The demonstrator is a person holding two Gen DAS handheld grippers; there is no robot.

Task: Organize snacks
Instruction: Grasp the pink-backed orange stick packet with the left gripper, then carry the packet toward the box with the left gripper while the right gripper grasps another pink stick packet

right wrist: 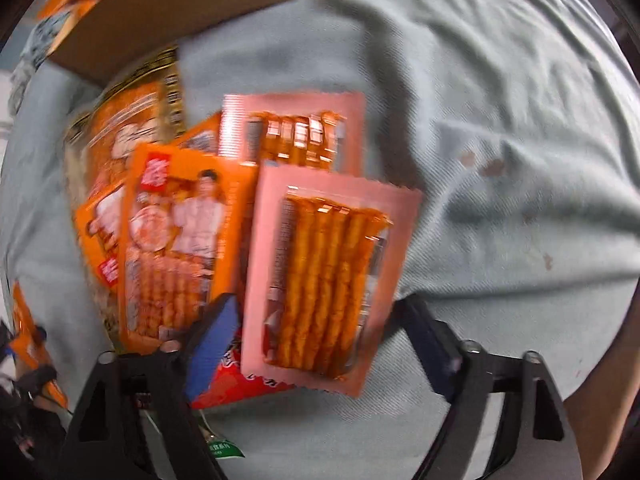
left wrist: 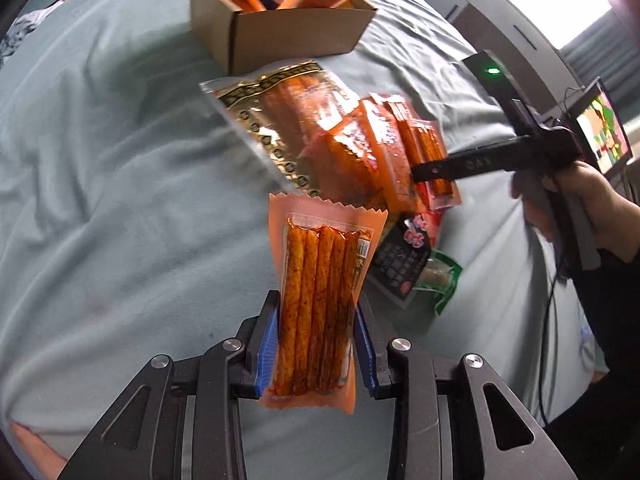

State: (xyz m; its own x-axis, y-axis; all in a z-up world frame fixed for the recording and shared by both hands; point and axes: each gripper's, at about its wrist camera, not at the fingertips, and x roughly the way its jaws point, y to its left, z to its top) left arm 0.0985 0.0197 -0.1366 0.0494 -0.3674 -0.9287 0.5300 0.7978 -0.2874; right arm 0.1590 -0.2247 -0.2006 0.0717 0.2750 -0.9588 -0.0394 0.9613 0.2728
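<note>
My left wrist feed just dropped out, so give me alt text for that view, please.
The left gripper is shut on a pink packet of spicy sticks, lifted above a pale cloth. Beyond it lies a pile of orange snack packets, with the right gripper reaching over them. An open cardboard box of snacks sits farther back.

Bright window glare upper right, fisheye-curved dark edges, right wrist view motion-blurred

free: bare cloth (right wrist: 500,100) right of pile | blocked: snack pile (right wrist: 172,220), cardboard box (left wrist: 280,32) beyond
</note>
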